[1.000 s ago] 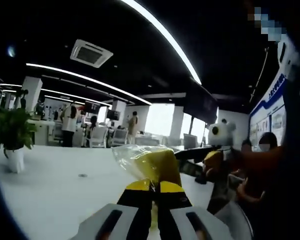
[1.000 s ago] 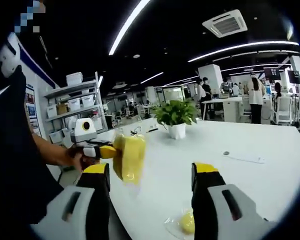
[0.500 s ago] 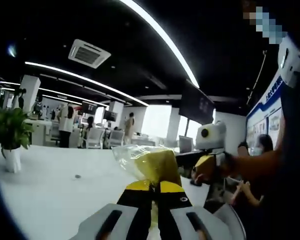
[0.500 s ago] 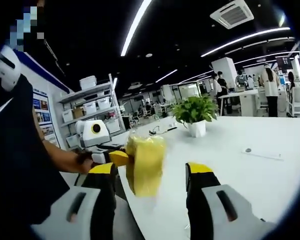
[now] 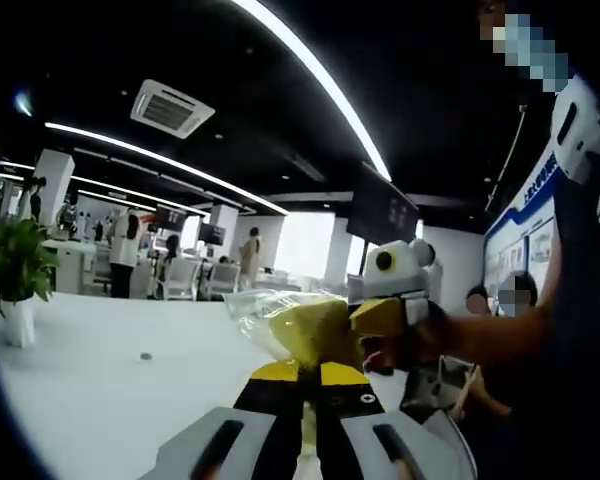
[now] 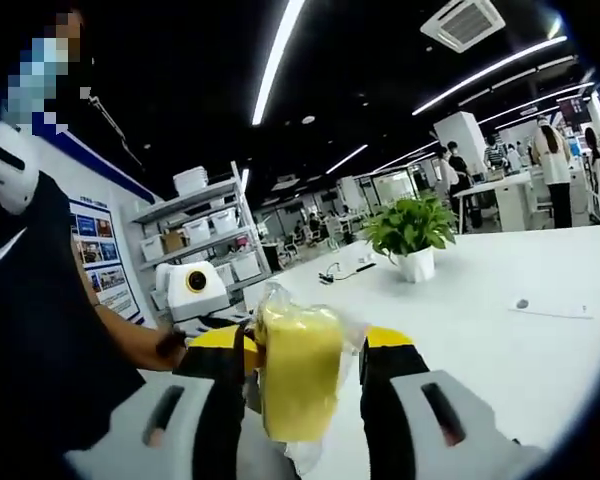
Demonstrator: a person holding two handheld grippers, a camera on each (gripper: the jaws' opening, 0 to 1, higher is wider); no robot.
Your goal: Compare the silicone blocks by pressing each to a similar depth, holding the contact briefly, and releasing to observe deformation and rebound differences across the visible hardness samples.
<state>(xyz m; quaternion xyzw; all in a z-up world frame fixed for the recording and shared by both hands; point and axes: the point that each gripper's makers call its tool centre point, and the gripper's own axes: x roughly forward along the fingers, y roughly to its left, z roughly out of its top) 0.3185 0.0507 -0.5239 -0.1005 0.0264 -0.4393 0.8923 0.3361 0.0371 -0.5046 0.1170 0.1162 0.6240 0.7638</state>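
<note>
Pinching the bagged yellow silicone block (image 5: 302, 330) above the table (image 5: 100, 390), left gripper (image 5: 302, 375) fingers hold it; right gripper (image 6: 298, 345) fingers, spread, have now closed in around block.

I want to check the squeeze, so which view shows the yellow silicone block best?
The right gripper view: the bagged yellow block stands broadside between the right gripper's open jaws. In the left gripper view the block is partly hidden behind the left gripper's shut tips, which pinch it.
</note>
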